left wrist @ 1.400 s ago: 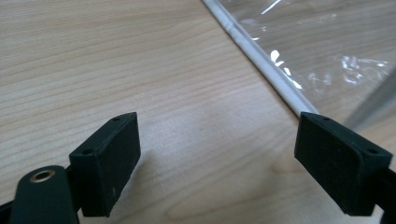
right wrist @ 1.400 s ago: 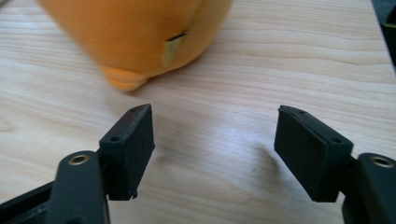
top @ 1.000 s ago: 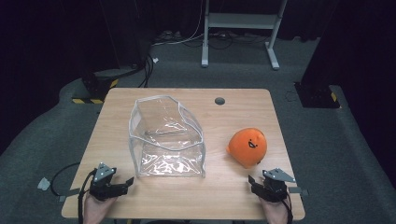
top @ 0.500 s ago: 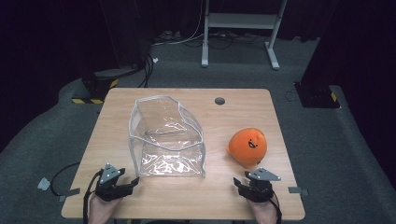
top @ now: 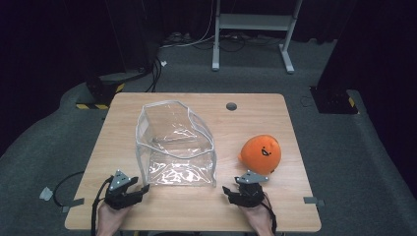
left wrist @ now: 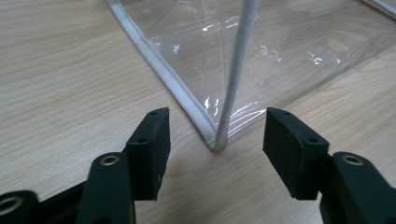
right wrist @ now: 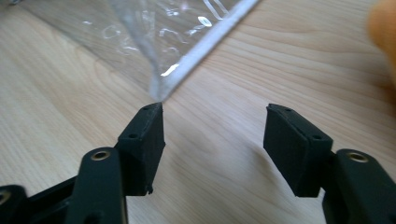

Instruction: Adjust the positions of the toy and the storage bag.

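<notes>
A clear plastic bag [top: 175, 147] with white-trimmed edges stands open on the wooden surface [top: 255, 118], a little left of the middle. Its mouth faces up and its walls are creased and slightly slumped. Through the transparent sides nothing can be made out inside it, though glare on the plastic makes that hard to judge with certainty.

To the right of the bag, apart from it, an orange plush toy [top: 261, 153] with a small dark face lies on the surface. In the right gripper view a blurred orange patch at the upper right edge is probably this toy [right wrist: 384, 32].

The left gripper [top: 142, 189] rests low on the surface near the front edge, held by the person's left hand [top: 110, 220]. Its fingers [left wrist: 150, 140] are spread wide, holding nothing. In the left gripper view the bag's near left bottom corner [left wrist: 215, 140] sits between the two fingers, where a white vertical seam meets the bottom seam; neither finger touches it.

The right gripper [top: 227, 191] sits near the front edge too, held in the right hand [top: 258, 222], just beside the toy and close to the bag's near right corner. Its fingers [right wrist: 144, 140] are also spread apart and empty. In the right gripper view the bag's corner [right wrist: 156, 95] lies right at the tip of the left-hand finger, touching it or very nearly so, while the other finger stands over bare wood.

A small dark round hole [top: 231, 106] marks the surface near its far edge.
</notes>
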`<state>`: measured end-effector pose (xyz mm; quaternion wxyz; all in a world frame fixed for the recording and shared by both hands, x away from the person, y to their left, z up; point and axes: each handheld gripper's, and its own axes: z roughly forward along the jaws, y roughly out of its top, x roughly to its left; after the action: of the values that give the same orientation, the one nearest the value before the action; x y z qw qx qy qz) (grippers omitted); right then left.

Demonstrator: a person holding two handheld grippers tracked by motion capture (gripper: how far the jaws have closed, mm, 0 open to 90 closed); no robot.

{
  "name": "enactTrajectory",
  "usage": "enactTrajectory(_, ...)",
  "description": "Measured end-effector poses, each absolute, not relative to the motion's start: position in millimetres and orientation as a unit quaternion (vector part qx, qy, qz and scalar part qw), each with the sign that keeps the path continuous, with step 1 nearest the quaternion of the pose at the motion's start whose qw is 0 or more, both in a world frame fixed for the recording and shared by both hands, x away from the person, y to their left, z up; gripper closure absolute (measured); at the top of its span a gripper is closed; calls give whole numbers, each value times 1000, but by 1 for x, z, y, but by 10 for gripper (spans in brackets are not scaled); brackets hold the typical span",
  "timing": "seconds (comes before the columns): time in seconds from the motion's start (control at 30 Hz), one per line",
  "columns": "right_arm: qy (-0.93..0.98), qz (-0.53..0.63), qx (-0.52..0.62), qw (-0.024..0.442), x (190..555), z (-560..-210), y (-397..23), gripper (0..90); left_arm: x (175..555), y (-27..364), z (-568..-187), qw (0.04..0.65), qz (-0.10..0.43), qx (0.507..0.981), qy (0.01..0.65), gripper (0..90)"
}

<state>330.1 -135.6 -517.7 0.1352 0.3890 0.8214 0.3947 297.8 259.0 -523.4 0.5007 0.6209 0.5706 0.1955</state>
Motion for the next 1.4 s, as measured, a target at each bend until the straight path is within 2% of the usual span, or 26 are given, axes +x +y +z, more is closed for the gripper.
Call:
enactTrajectory(0.17,831,404,364,113,334,-519,-120,520,300,259,-523,499,187,624,571,489)
enactTrajectory(0.4,836,407,354,100,338,-520,-109,591,302,257,-524,500,173,626,573,553)
enactTrajectory(0.5,837,410,349,96,340,-520,-105,666,303,257,-524,499,168,627,574,595)
enactTrajectory(0.63,839,408,347,91,343,-520,-102,726,305,255,-524,510,165,611,582,632)
enactTrajectory(0.83,846,399,341,96,343,-520,-97,811,309,255,-521,506,156,621,578,697)
enactTrajectory(1.4,841,394,356,101,349,-518,-96,851,326,248,-517,502,146,627,578,736)
